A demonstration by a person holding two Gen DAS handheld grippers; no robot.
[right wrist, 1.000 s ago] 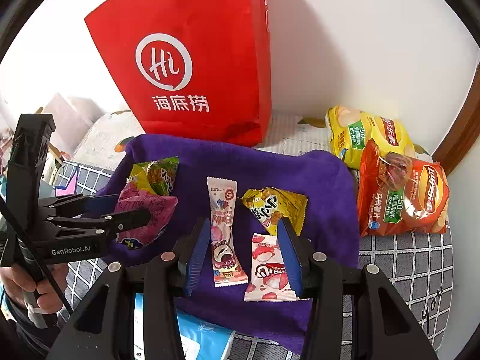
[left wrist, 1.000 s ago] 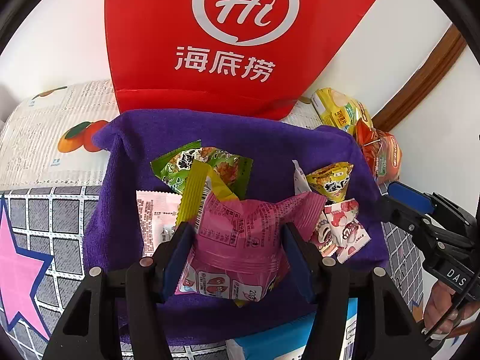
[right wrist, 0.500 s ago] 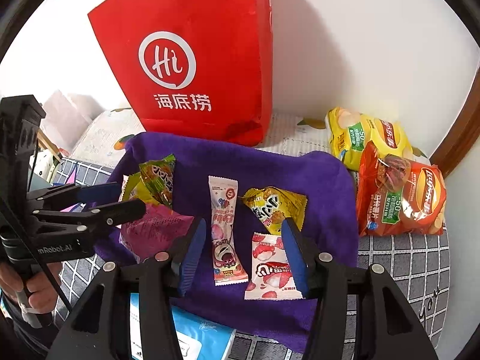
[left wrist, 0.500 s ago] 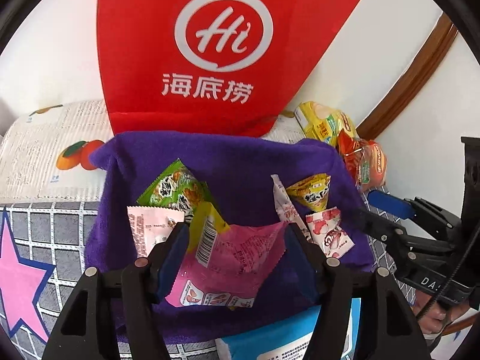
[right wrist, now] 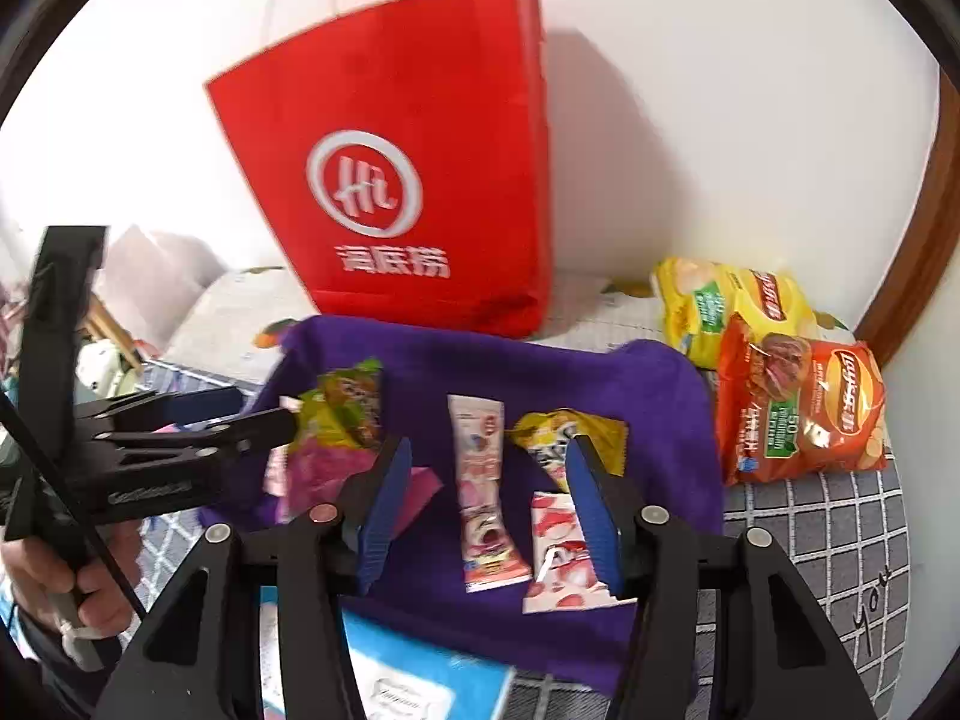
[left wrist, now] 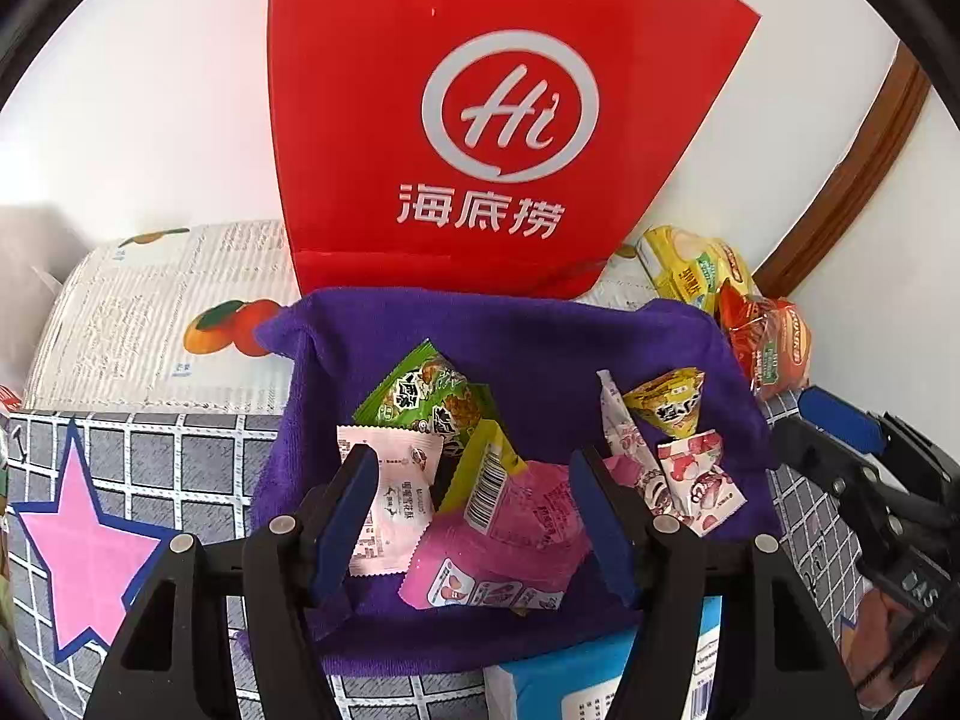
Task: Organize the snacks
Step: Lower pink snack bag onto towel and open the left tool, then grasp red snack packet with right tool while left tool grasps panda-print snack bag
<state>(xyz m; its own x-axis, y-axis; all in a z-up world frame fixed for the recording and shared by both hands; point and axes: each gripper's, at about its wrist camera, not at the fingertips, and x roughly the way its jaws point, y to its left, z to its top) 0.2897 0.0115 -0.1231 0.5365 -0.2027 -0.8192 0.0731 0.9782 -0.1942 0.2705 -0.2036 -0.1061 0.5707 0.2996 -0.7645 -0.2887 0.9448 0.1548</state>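
purple cloth (left wrist: 540, 336): six small packets laid out, unsorted; left gripper (left wrist: 474, 498) wide open over pink packet (left wrist: 510, 546); right gripper (right wrist: 489, 504) open, empty.

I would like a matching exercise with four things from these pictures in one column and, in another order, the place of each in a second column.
Things:
1. red bag
2. orange chip bag
3. pink packet
4. blue box

Places:
A. between the open fingers of the left gripper, on the purple cloth
B. upright against the wall, behind the cloth
C. at the near edge, partly under the cloth
D. off the cloth, to its right, on the checked cover

Pairs: 1-B, 2-D, 3-A, 4-C
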